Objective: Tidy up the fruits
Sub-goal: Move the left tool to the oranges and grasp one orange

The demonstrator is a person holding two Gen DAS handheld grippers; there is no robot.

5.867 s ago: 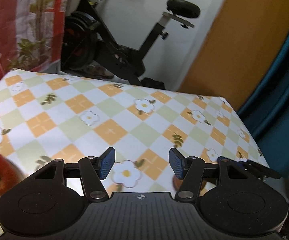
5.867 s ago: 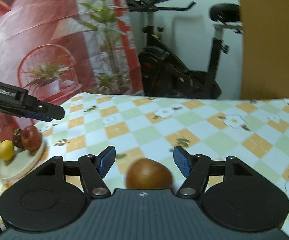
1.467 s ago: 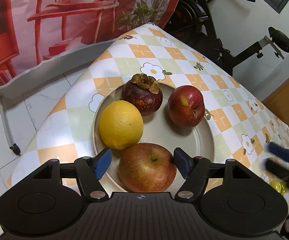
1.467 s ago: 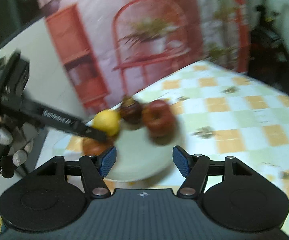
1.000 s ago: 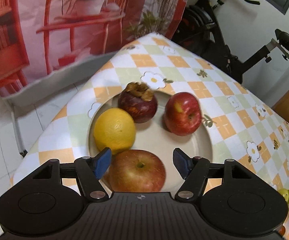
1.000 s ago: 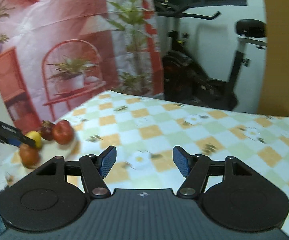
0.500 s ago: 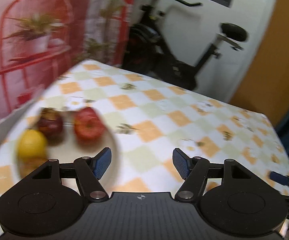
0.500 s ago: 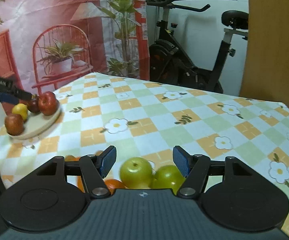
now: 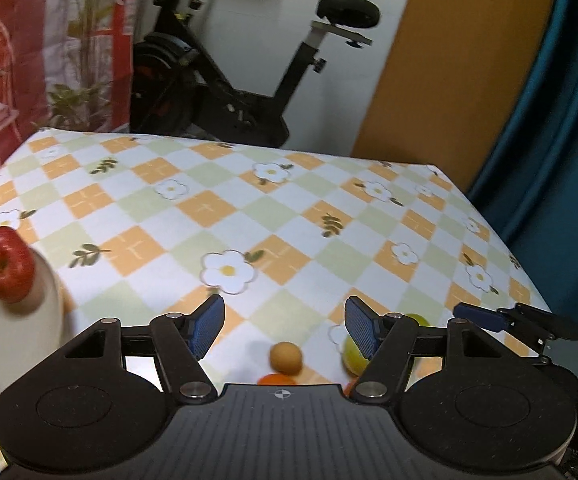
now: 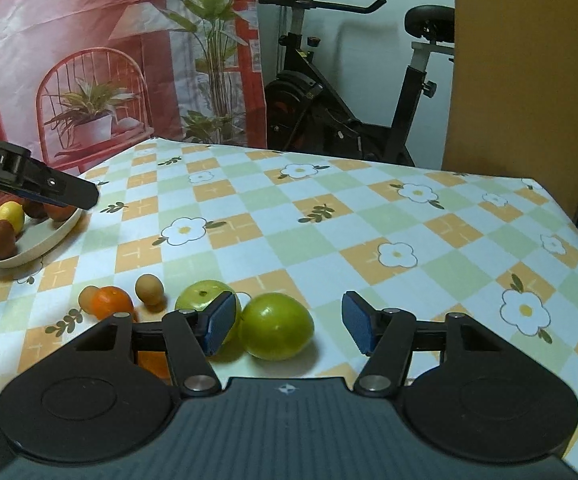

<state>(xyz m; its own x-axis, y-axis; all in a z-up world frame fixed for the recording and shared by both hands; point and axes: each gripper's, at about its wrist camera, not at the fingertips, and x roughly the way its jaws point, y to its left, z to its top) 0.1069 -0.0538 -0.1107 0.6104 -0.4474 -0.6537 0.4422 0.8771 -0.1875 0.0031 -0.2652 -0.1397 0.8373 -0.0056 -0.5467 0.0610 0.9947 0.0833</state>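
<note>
At the near edge of the worktop [image 10: 329, 216], your right claw [image 10: 287, 322] has dropped over the loose fruit, its jaws just narrowed yet still spread, one green fruit [image 10: 277, 332] between them ungripped. Your left claw [image 9: 281, 326], spread and empty, has swung right, away from the plate [image 10: 45, 240] at far left, where four fruits are now stowed. Judge the green fruit next for transfer. Legible writing: "Robot.AI" on the left claw's arm

Left gripper [image 9: 281, 326] swung off plate [image 9: 51, 300]; right gripper [image 10: 288, 322] closing around green apple [image 10: 277, 333].
</note>
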